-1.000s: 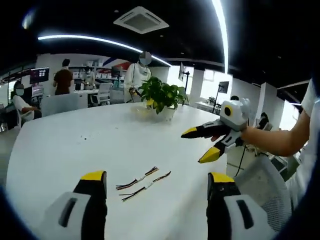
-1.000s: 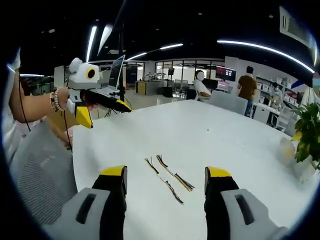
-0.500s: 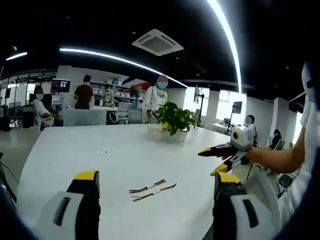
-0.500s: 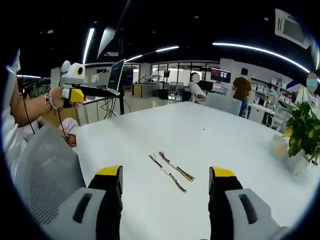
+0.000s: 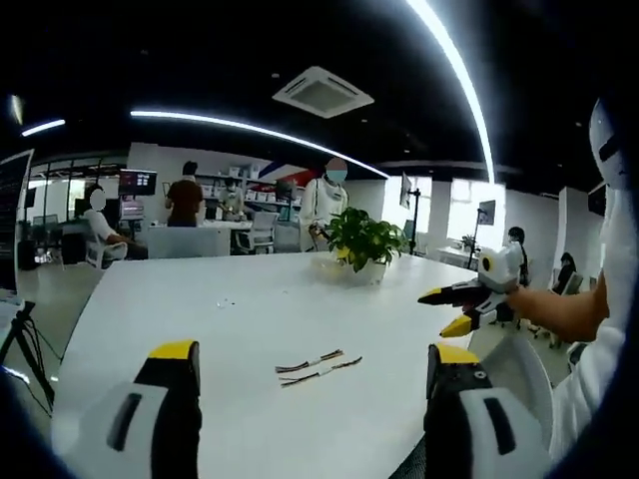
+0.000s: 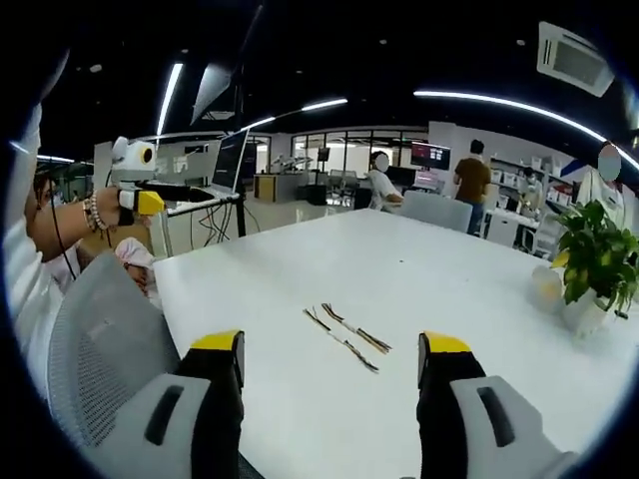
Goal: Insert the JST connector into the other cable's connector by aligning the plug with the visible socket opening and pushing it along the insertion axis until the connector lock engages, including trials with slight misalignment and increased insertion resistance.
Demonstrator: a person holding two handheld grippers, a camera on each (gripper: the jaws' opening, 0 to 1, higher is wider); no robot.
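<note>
Two cables (image 5: 318, 365) lie side by side on the white table (image 5: 250, 319), near its front edge, untouched; in right gripper view they (image 6: 346, 334) sit between the jaws' lines, well ahead of the tips. Connectors too small to tell plug from socket. Left gripper (image 5: 310, 359) is spread wide, nothing between the yellow-tipped jaws, held above the table. Right gripper (image 6: 331, 349) likewise spread, empty. In left gripper view the right gripper shows at right, off the table edge, jaws apart. Potted plant (image 5: 361, 243) at the far side. Grey mesh chair (image 6: 110, 339) beside the table. People in the office bkgd. No readable writing or labels.
</note>
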